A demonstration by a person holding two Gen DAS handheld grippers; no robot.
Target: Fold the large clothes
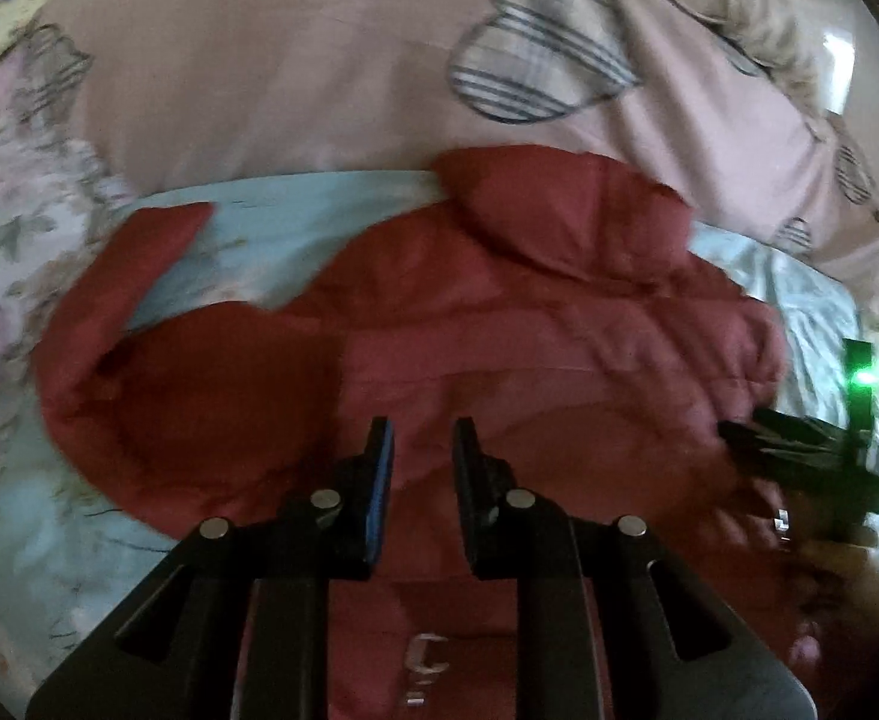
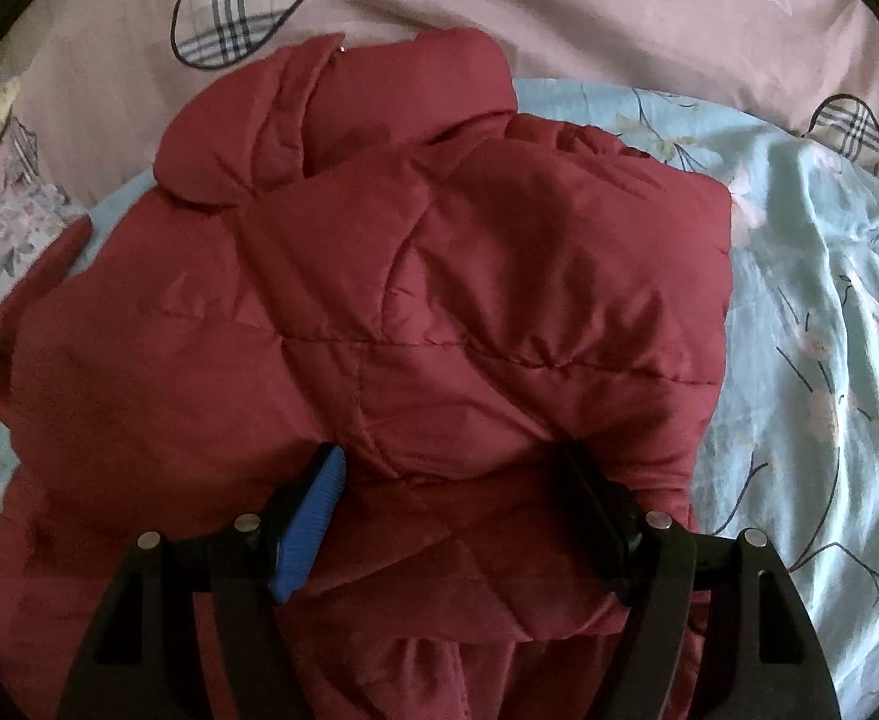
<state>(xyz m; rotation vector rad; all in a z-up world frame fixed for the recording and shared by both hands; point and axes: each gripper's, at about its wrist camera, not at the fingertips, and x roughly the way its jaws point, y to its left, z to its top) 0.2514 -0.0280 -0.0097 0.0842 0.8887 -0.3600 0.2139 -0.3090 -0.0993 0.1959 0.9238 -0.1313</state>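
Jacket [image 2: 379, 312]: red, quilted, lying on floral bed sheet [image 2: 811, 312], collar toward 12 o'clock.
Left tool [image 1: 422, 426]: parted, empty.
Right tool [image 2: 451, 456]: spread wide, straddling folded sleeve.

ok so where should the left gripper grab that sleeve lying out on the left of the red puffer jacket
Judging by its pose, take the red quilted puffer jacket by the cuff end of its spread sleeve. That end lies flat and free on the light blue floral sheet, so the left gripper could probably come from the left, jaws straddling the edge.
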